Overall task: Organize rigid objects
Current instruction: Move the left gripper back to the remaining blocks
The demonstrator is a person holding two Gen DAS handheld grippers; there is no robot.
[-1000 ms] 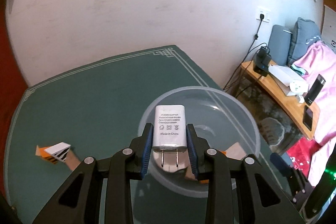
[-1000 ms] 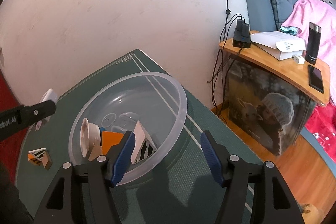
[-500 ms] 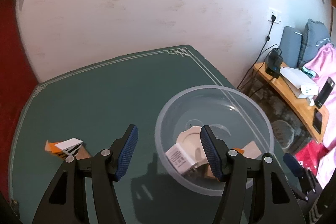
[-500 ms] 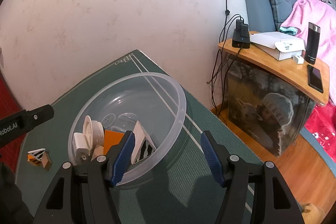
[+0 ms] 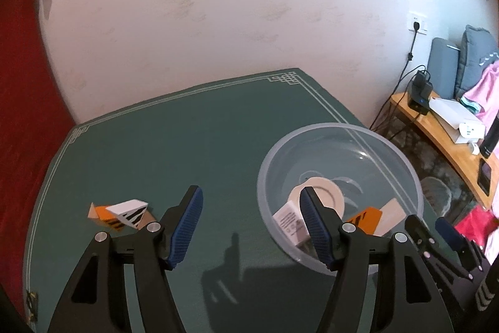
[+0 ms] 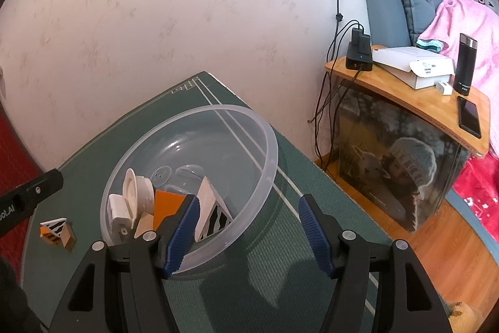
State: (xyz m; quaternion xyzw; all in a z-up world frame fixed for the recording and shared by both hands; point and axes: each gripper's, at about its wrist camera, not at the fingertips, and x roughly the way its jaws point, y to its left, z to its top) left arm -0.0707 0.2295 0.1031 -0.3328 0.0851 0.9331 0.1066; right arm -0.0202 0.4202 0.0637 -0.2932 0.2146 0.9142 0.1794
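Fingers of the left gripper (image 5: 251, 227) are spread and empty; those of the right gripper (image 6: 248, 234) likewise. One striped wedge block (image 5: 121, 214) lies outside the clear bowl (image 5: 340, 127), toward the table's (image 5: 187, 139) left edge. It sits just left of the left fingers, making the left gripper the nearer.

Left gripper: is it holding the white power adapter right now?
No. The left gripper is open and empty, and the white power adapter lies inside the clear bowl.
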